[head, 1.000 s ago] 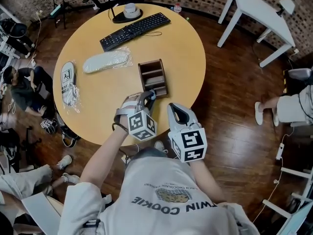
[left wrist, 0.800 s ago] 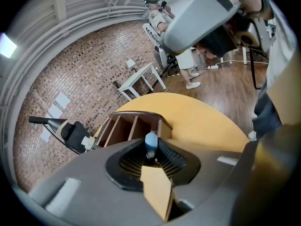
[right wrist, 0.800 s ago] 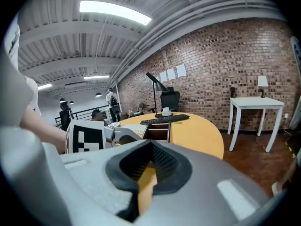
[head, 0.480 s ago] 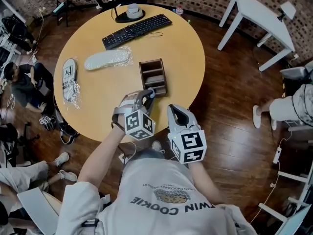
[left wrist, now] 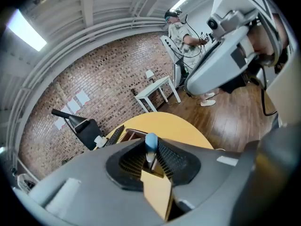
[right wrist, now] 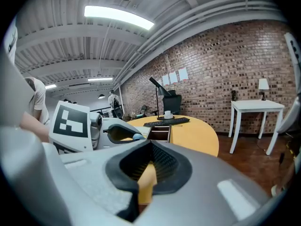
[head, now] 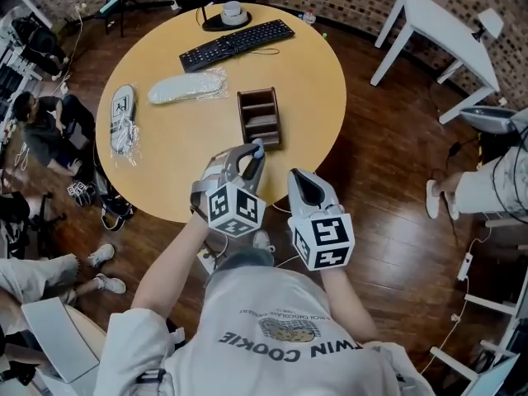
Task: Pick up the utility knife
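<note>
The utility knife [head: 258,148] is a slim tool with a light blue end, and my left gripper [head: 252,157] is shut on it. It is held just above the near edge of the round wooden table [head: 313,81]. In the left gripper view the knife [left wrist: 151,144] stands up between the dark pads, its blue end poking out past the tips of the left gripper [left wrist: 151,157]. My right gripper [head: 304,186] hovers beside it off the table's edge. The right gripper [right wrist: 149,166] has its jaws almost together and nothing between them. From there I see the left gripper [right wrist: 113,133] and the knife's blue end [right wrist: 137,136].
A brown wooden organizer [head: 260,118] stands just beyond the left gripper. Farther back lie a black keyboard [head: 237,44], a wrapped pale shoe [head: 186,89] and a sneaker [head: 122,130]. A white table [head: 437,23] stands at the right; a person [head: 37,130] sits at the left.
My left gripper has lifted up and back from the table near the organizer with the knife in its jaws. The right gripper shifted slightly alongside it.
</note>
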